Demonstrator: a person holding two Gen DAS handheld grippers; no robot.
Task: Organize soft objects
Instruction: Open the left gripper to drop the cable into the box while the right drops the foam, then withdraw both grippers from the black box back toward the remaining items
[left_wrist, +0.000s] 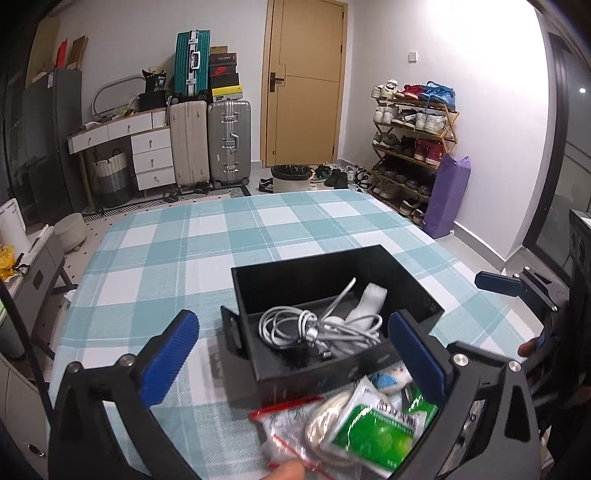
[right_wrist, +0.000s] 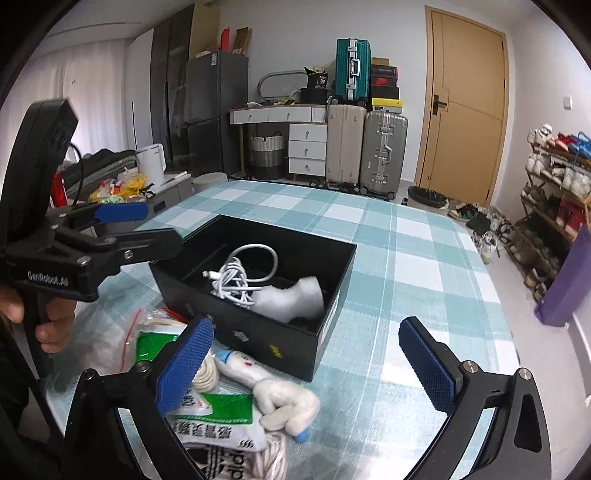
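An open black box (left_wrist: 332, 273) stands on the checked tablecloth and holds a coiled white cable (left_wrist: 317, 328) and a white foam piece (left_wrist: 369, 302). My left gripper (left_wrist: 295, 354) hangs open just before the box's near wall, with nothing between its pads. In front of the box lies a pile: a green-and-white packet (left_wrist: 373, 432), a zip bag with a red strip (left_wrist: 288, 428) and a white plush doll (right_wrist: 280, 395). My right gripper (right_wrist: 308, 365) is open and empty over the pile and the box corner (right_wrist: 258, 343). The cable (right_wrist: 236, 277) and foam (right_wrist: 291, 299) also show in the right wrist view.
The table (left_wrist: 184, 258) carries a teal and white checked cloth. A person's hand (right_wrist: 18, 306) grips the left gripper's handle. Behind stand suitcases (left_wrist: 207, 140), a white drawer unit (left_wrist: 151, 155), a bin (left_wrist: 291, 177), a shoe rack (left_wrist: 410, 147) and a shut door (left_wrist: 303, 81).
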